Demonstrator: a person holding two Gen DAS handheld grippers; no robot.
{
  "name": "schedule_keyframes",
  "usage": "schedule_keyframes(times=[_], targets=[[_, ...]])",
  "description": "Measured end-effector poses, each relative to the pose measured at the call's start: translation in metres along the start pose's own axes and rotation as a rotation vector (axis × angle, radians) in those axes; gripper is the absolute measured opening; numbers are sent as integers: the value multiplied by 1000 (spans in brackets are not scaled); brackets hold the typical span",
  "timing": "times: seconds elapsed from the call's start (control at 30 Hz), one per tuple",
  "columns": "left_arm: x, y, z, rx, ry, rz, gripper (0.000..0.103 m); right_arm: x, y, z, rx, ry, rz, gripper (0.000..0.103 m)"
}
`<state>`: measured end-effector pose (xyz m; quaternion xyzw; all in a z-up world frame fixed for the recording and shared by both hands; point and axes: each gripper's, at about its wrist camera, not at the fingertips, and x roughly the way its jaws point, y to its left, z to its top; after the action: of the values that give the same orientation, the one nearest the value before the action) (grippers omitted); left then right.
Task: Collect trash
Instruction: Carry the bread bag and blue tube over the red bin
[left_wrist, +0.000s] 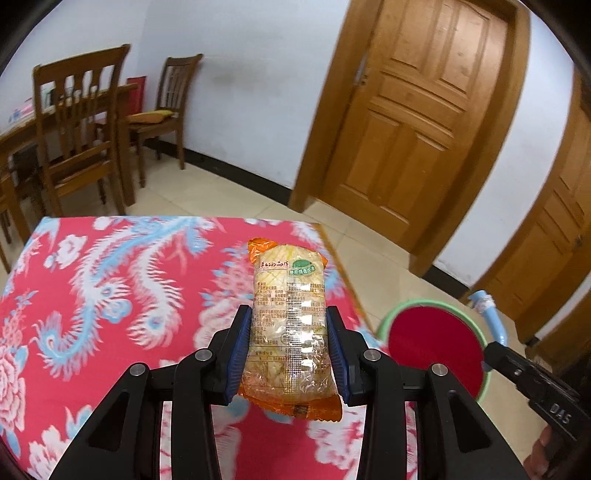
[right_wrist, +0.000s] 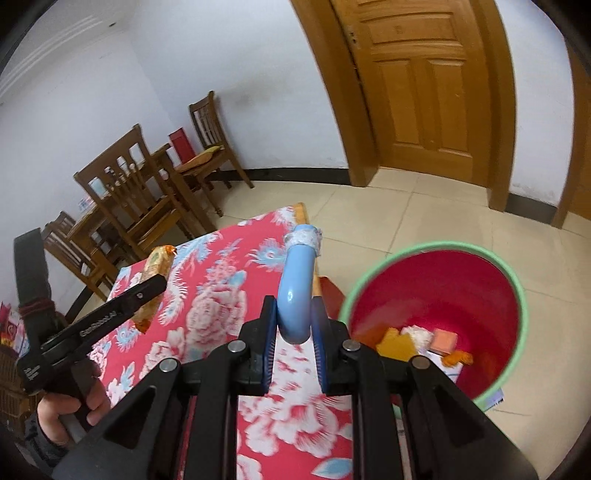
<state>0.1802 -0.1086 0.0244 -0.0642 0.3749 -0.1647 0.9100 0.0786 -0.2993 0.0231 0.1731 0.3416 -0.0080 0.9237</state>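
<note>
step: carry to bin (right_wrist: 436, 295) | left tool (left_wrist: 289, 343) pinching packet (left_wrist: 288, 314) | right tool (right_wrist: 294, 332) pinching pipe (right_wrist: 295, 291) | advice: release only above rim

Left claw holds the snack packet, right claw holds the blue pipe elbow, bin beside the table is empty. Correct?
Not quite: the bin isn't empty. The right wrist view shows wrappers at its bottom. The rest holds: left claw grips the snack packet, right claw grips the blue pipe elbow.
</note>
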Motion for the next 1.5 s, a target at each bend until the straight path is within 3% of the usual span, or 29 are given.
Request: schedule_keyframes(times=[0.4,0.9,1.17,1.3,1.5], targets=[[21,-60,-22,86,69,-109,40,-2,-58,-22,97,36,-77,20],[59,-104,-51,152,167,-175,40,26,-129,-55,221,135,-177,21],[75,-117,-60,171,204,-192,40,31,-142,-59,245,144,-200,21],[81,-122,-63,181,217,-198,40,29,-148,-60,266,141,-196,32],[90,-129,-66,203,236,-209,40,22,-150,-59,272,130,-186,33]])
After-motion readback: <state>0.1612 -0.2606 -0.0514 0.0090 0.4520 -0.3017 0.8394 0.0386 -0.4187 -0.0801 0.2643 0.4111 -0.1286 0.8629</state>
